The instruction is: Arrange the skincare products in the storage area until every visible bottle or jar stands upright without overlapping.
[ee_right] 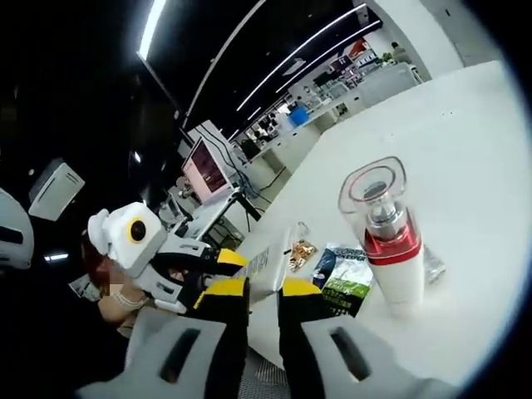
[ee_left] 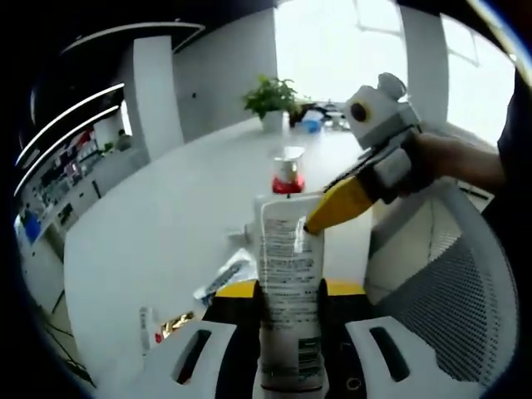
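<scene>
A white tube [ee_left: 288, 274] with printed text stands upright between my left gripper's [ee_left: 291, 288] yellow-tipped jaws, which are shut on its lower part. My right gripper [ee_left: 326, 214] comes in from the right, and its yellow tips pinch the tube's upper right corner. In the right gripper view the tube's [ee_right: 266, 264] thin edge sits between my right gripper's [ee_right: 264, 291] closed jaws, with the left gripper [ee_right: 199, 268] holding it from the left. A white bottle [ee_left: 288, 171] with a red band and clear cap stands upright on the white table [ee_left: 166, 216]; the same bottle [ee_right: 387, 241] shows to the right.
Flat sachets [ee_left: 223, 279] lie on the table near its front edge, a green and blue sachet [ee_right: 344, 281] beside the bottle. A potted plant [ee_left: 270, 98] stands at the far end. A grey mesh chair [ee_left: 453, 291] is at the right. A person's hand [ee_left: 453, 158] holds the right gripper.
</scene>
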Motion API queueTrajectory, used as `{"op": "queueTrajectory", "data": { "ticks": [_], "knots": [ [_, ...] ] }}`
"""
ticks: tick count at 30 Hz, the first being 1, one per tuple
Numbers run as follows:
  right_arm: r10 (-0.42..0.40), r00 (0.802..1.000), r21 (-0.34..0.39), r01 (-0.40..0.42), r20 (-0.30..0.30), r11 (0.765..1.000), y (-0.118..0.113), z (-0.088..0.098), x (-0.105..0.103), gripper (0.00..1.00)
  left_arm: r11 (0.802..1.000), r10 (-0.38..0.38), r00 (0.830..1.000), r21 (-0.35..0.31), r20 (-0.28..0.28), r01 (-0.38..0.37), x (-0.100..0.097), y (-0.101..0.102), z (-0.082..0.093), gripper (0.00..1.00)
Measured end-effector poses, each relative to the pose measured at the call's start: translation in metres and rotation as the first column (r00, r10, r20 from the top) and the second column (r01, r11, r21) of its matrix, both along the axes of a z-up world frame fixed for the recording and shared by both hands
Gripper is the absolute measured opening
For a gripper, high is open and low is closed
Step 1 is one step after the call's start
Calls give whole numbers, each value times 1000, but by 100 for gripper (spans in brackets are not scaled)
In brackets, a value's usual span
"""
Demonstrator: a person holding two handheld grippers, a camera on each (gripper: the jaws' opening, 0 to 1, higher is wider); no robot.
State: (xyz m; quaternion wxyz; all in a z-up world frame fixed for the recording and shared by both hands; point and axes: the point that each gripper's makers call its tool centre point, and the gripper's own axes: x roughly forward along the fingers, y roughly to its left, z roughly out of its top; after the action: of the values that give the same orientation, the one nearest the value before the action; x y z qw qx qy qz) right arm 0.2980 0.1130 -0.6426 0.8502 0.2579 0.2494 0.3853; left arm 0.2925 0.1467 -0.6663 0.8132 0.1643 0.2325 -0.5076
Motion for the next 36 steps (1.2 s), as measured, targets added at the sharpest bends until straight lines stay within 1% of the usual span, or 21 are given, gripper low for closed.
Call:
{"op": "queueTrajectory", "data": {
  "ticks": [1, 5, 6, 9, 10, 11, 12, 13, 19, 22, 24, 25, 28, 32, 36],
  "knots": [
    [3, 1000, 10, -3, -14, 1000, 0, 0, -1, 9, 1000, -1, 1000, 0, -1, 1, 0, 0, 0, 22],
    [11, 1000, -22, -11, -1, 1000, 2, 1, -2, 7, 1000, -4, 1000, 15, -4, 4, -2, -1, -3, 22],
    [19, 1000, -46, -18, 17, 999, 3, 2, -3, 7, 1000, -4, 1000, 15, -6, 4, -2, -1, -3, 22],
    [27, 998, -89, -22, 51, 996, 5, 5, -3, 6, 1000, -1, 1000, 13, -10, 1, -1, -2, -4, 22],
    [28, 998, -93, -23, 56, 995, 5, 6, -3, 6, 1000, -2, 1000, 13, -9, 2, -1, -2, -4, 22],
    [34, 996, -116, -25, 80, 993, 7, 9, -3, 6, 1000, 1, 1000, 12, -10, -1, 0, -2, -4, 22],
    [44, 994, -129, -31, 100, 991, 7, 10, -3, 6, 1000, 2, 1000, 11, -16, -2, 0, -2, -4, 22],
    [44, 993, -125, -30, 111, 992, 9, 13, -3, 5, 1000, 4, 1000, 6, -18, -4, 0, -2, -4, 22],
    [66, 989, -155, -45, 135, 987, 13, 16, -4, 5, 1000, 13, 999, -3, -40, -13, 0, -4, -5, 22],
    [73, 986, -166, -48, 147, 985, 14, 18, -4, 5, 1000, 14, 998, -20, -53, -15, 0, -5, -5, 22],
    [89, 982, -189, -57, 166, 980, 16, 19, -3, 5, 1000, 15, 998, -26, -65, -17, 0, -7, -7, 22],
    [101, 980, -211, -63, 172, 975, 17, 18, -3, 5, 999, 15, 998, -28, -69, -17, 0, -8, -8, 22],
    [114, 980, -227, -74, 164, 971, 19, 15, -3, 5, 1000, 10, 996, -13, -93, -11, -1, -10, -14, 22],
    [109, 980, -228, -69, 168, 971, 18, 16, -1, 5, 999, 10, 993, -33, -121, -14, -2, -11, -15, 22],
    [117, 979, -246, -74, 169, 967, 19, 15, 0, 5, 999, 12, 991, -30, -136, -16, 1, -13, -19, 22]
  ]
}}
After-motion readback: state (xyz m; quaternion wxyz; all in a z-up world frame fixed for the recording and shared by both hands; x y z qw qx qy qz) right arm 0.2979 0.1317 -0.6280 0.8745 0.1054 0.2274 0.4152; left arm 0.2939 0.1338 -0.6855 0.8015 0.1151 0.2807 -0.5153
